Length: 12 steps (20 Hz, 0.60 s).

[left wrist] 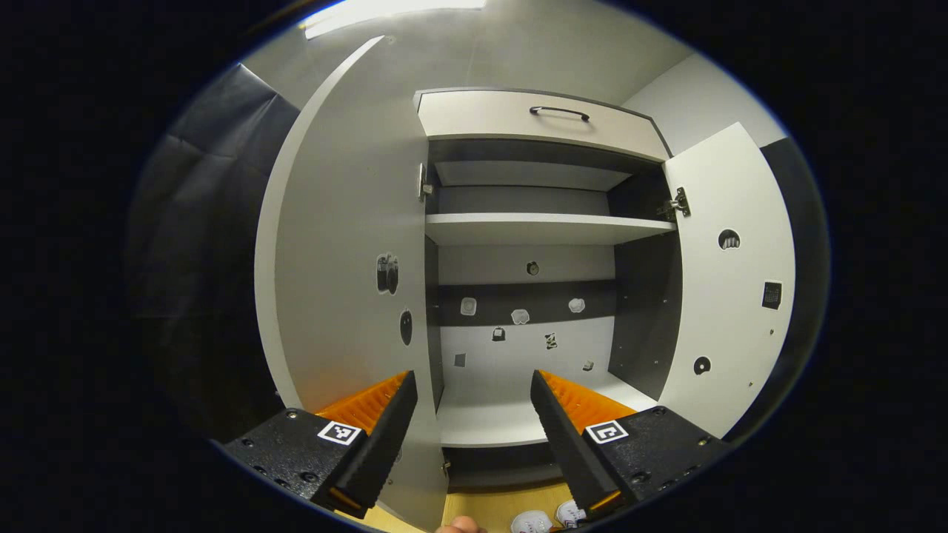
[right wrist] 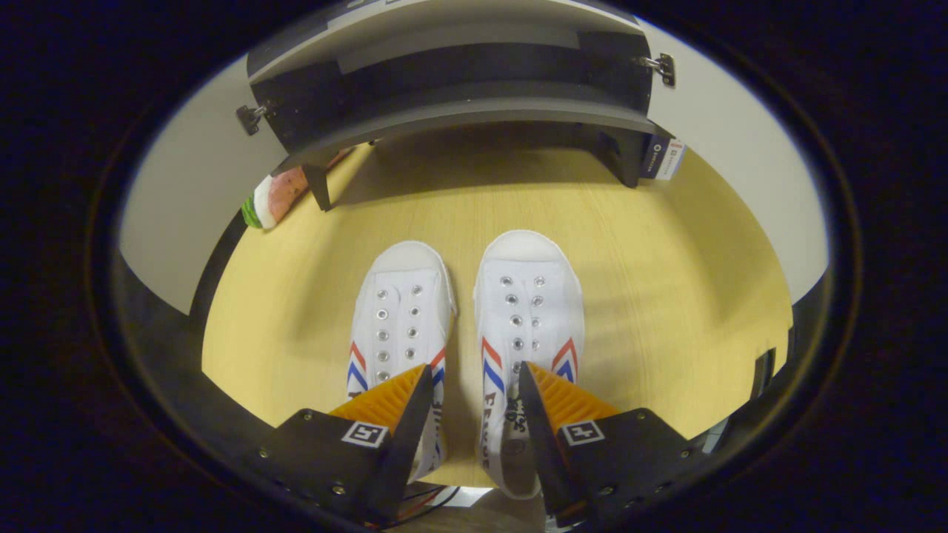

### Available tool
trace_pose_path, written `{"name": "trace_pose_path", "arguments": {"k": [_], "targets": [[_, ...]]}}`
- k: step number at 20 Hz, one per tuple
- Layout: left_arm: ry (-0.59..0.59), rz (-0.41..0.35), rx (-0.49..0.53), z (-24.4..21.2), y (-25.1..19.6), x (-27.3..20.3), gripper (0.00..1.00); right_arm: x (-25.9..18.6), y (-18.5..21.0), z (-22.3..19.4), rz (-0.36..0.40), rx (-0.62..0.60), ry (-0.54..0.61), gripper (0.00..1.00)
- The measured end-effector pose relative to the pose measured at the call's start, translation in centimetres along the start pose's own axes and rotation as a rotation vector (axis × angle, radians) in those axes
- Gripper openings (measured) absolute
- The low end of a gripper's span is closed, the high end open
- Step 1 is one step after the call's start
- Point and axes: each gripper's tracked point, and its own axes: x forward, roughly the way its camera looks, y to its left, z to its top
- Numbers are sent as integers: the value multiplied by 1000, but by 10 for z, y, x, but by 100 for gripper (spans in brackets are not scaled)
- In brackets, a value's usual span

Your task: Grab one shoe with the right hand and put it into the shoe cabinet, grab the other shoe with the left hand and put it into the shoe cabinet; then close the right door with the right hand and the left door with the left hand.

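Two white canvas shoes with red and blue stripes stand side by side on the wooden floor, the left shoe (right wrist: 400, 311) and the right shoe (right wrist: 527, 303), toes toward the cabinet. My right gripper (right wrist: 475, 370) hovers open over their heel ends, one finger above each shoe, and the right shoe's inner side lies between the fingers. In the left gripper view the shoe cabinet (left wrist: 533, 229) stands with its left door (left wrist: 348, 244) and right door (left wrist: 729, 281) swung open and its shelves bare. My left gripper (left wrist: 472, 377) faces the bottom shelf, open with nothing held. The shoes' toes (left wrist: 532, 522) peek in below.
The cabinet's dark base and legs (right wrist: 459, 111) rise just beyond the shoes. A watermelon-slice toy (right wrist: 270, 200) lies by the left leg and a small labelled box (right wrist: 663, 158) by the right leg. A closed drawer with a black handle (left wrist: 559, 111) tops the cabinet. A fingertip (left wrist: 459, 525) shows low.
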Motion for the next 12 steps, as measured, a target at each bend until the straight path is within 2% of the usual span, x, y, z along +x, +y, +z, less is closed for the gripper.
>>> {"name": "trace_pose_path", "arguments": {"k": [1,6,11,12], "targets": [[-1,2,3,0,0,0,94,2,-1,0,7,9,5,74],[0,5,7,0,0,1,94,1,-1,-3,66,81,26,74],[-1,3,6,0,0,1,94,-3,-1,-12,100,73,45,74],[-1,2,7,0,0,1,94,-9,-1,-10,105,100,51,60]]}}
